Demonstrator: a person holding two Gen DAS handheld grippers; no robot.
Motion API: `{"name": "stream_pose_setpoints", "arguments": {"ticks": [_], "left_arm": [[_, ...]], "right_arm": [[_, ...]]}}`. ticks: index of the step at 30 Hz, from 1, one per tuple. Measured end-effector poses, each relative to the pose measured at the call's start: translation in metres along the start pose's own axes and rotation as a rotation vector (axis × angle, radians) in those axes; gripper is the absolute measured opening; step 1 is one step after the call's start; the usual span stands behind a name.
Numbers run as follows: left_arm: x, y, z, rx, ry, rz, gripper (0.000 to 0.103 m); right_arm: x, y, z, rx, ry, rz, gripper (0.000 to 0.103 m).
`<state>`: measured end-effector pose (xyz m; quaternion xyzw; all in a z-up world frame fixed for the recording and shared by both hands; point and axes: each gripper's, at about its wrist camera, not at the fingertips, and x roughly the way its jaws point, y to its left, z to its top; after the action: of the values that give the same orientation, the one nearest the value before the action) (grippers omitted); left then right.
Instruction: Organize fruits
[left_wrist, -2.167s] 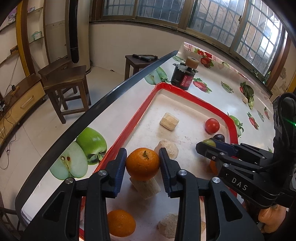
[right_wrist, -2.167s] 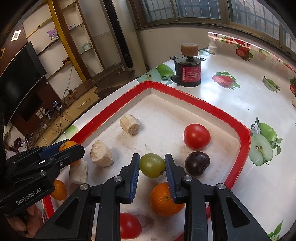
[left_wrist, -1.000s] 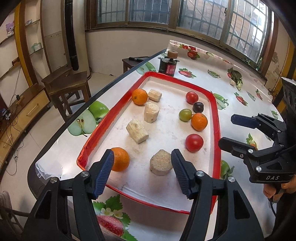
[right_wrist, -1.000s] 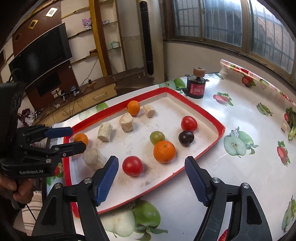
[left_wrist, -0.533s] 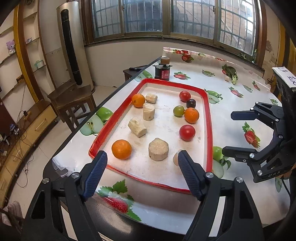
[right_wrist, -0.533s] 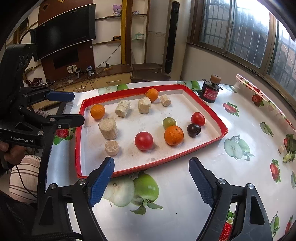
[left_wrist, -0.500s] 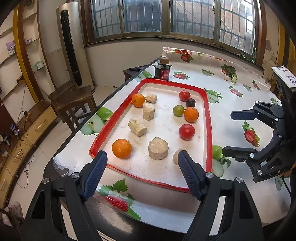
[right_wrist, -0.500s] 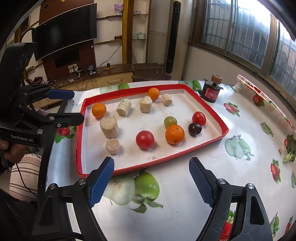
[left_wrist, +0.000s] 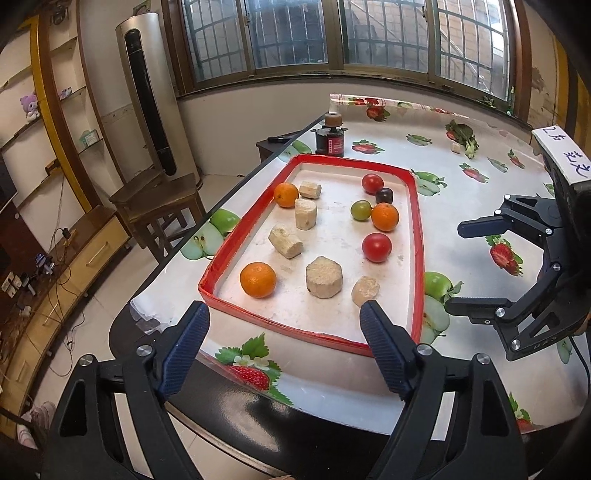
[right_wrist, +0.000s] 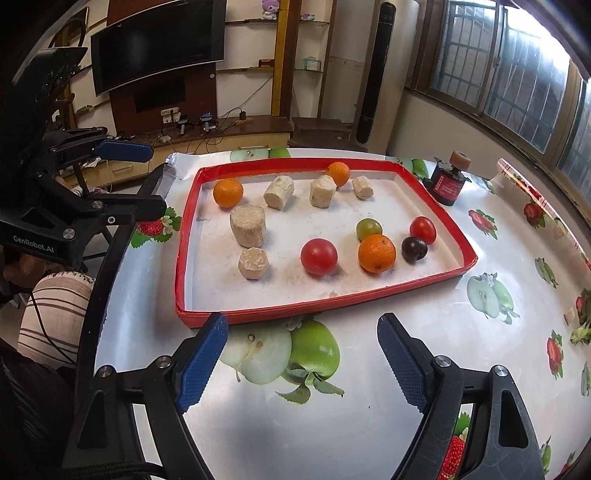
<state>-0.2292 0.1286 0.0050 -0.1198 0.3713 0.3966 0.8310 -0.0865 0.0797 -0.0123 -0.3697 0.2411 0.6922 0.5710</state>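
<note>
A red-rimmed white tray holds the fruit. Three oranges lie in it: near left, far left, right. Two red tomatoes, a green fruit and a dark plum lie on the right side. Several beige chunks lie between. My left gripper is open and empty before the tray's near edge. My right gripper is open and empty beside the tray.
A dark red jar with a cork-like top stands beyond the tray's far end. The table has a fruit-printed cloth. Wooden stools stand left of the table edge. A person's striped sleeve is at the left.
Both grippers let go of their fruit, opened wide and drew back from the tray. The orange and green fruit now lie in the tray. Since half a second ago both have drawn back a little more.
</note>
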Motion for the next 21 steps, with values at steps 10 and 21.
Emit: {"name": "stream_pose_setpoints", "arguments": {"ticks": [10, 21], "left_arm": [[-0.009, 0.007, -0.003, -0.030, -0.003, -0.001, 0.084], [-0.011, 0.015, -0.004, -0.062, -0.010, -0.011, 0.084]], "right_arm": [[0.000, 0.010, 0.002, -0.059, 0.003, -0.007, 0.085], [-0.001, 0.012, 0.004, -0.071, -0.003, -0.014, 0.085]]}}
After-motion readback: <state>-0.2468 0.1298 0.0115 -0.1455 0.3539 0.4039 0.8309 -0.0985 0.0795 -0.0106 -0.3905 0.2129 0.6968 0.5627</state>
